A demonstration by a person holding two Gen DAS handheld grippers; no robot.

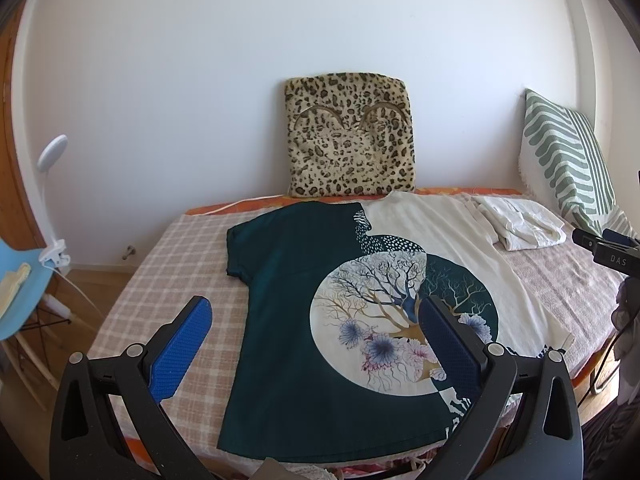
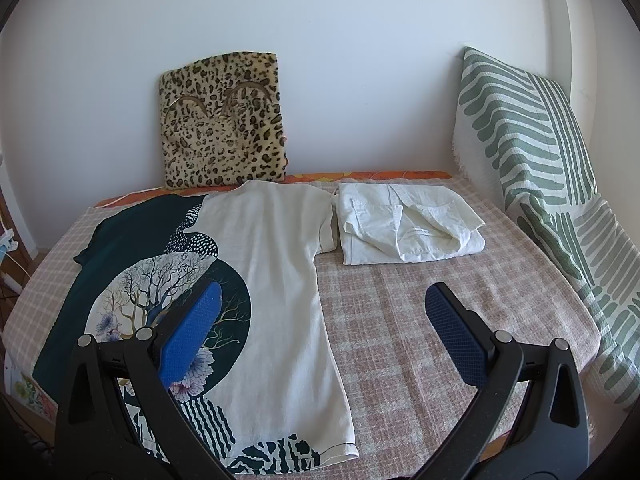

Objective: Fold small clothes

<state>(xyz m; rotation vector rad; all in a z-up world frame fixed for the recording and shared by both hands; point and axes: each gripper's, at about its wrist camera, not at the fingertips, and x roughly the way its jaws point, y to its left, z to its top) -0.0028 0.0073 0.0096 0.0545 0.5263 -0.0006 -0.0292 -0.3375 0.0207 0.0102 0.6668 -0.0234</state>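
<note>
Both the left gripper [image 1: 316,322] and right gripper [image 2: 324,306] are held wide apart above the bed's near edge [image 2: 400,360], nothing gripped. The printed T-shirt [image 2: 276,280] is spread flat, unfolded, left of centre. A white garment [image 2: 404,228] is already folded towards the far right corner. No containers are seen.

Only one legible marking: white capitals "D A S" on the side of a black device [image 1: 612,258] at the right edge of the left wrist view, beside the bed [image 1: 168,264]. Further characters on that device too blurred to read. No readable text in the right wrist view.
</note>
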